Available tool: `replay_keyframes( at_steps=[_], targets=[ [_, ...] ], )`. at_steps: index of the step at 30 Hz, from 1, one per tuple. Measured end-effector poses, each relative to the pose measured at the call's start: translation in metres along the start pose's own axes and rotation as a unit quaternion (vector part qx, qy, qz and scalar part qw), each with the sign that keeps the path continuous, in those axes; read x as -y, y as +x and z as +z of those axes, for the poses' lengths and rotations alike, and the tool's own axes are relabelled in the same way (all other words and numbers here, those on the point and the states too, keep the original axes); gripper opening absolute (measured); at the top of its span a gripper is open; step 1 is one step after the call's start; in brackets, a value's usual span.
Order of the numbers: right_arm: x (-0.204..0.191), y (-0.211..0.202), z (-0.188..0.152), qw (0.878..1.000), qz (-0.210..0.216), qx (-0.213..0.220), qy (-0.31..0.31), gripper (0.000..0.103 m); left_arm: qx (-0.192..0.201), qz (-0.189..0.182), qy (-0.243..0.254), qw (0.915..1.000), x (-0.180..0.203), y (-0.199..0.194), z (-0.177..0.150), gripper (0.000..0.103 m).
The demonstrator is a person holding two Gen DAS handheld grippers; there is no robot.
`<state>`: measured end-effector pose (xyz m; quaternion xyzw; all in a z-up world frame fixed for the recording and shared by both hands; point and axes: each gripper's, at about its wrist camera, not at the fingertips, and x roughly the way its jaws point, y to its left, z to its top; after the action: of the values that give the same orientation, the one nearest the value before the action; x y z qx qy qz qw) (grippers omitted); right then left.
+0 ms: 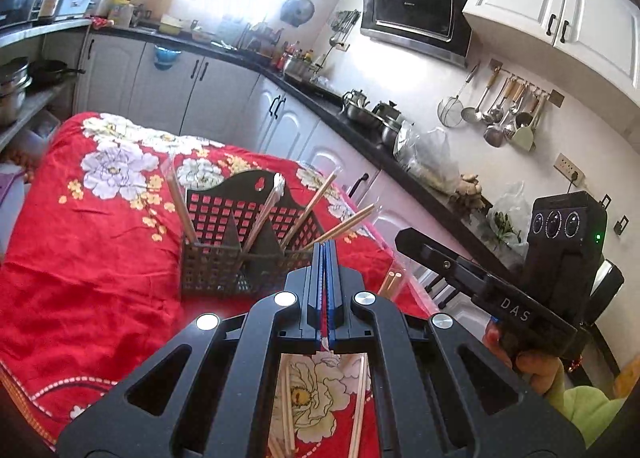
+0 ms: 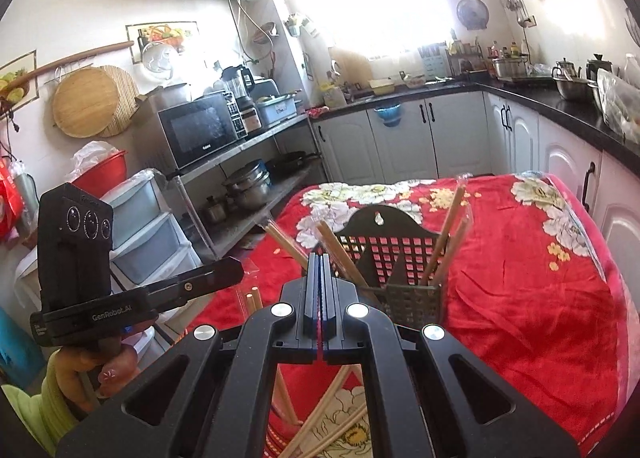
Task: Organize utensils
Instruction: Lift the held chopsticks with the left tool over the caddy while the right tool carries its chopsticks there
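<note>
My left gripper (image 1: pixel 325 248) and right gripper (image 2: pixel 320 260) both have jaws pressed together, holding nothing. The black utensil basket (image 1: pixel 224 270) stands just ahead of both tips, chopsticks (image 1: pixel 308 209) leaning inside; loose chopsticks (image 2: pixel 320 414) lie beneath me.

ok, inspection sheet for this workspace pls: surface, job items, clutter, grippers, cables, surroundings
surface: table under a red floral cloth, wrinkled.
job's things: black holder upright on the cloth, several chopsticks leaning in its compartments; loose chopsticks lying on the cloth below the grippers.
clutter: nothing seen on the cloth apart from these.
grippers: left gripper shut, nothing between its fingers; right gripper shut, likewise empty.
cables: nothing seen on the table.
surroundings: kitchen; microwave on a shelf, range hood, ladles hung on the wall, pots on the counter.
</note>
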<state>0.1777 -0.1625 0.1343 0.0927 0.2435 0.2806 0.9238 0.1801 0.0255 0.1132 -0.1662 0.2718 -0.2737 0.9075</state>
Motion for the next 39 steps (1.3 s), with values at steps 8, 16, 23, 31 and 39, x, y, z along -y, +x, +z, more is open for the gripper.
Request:
replay_keyframes(
  at_steps=[8, 16, 23, 31, 39],
  targets=[
    [-0.006, -0.002, 0.016, 1.000, 0.006, 0.017, -0.009, 0.001, 0.019, 0.000, 0.002, 0.9998, 0.002, -0.007, 0.017, 0.000],
    [-0.011, -0.005, 0.036, 0.999, 0.013, 0.034, -0.019, 0.001, 0.038, -0.002, 0.015, 0.9992, 0.010, -0.012, 0.035, 0.000],
    [-0.010, -0.004, 0.055, 0.998, 0.010, 0.050, -0.021, 0.001, 0.053, -0.004, 0.031, 0.9981, 0.020, -0.014, 0.056, 0.000],
    [-0.006, 0.000, 0.076, 0.998, 0.010, 0.063, -0.022, 0.001, 0.076, 0.005, 0.041, 0.9962, 0.021, -0.019, 0.087, 0.000],
    [-0.007, 0.009, 0.099, 0.997, 0.014, 0.076, -0.021, 0.001, 0.102, 0.013, 0.038, 0.9939, 0.019, -0.017, 0.121, 0.000]
  ],
)
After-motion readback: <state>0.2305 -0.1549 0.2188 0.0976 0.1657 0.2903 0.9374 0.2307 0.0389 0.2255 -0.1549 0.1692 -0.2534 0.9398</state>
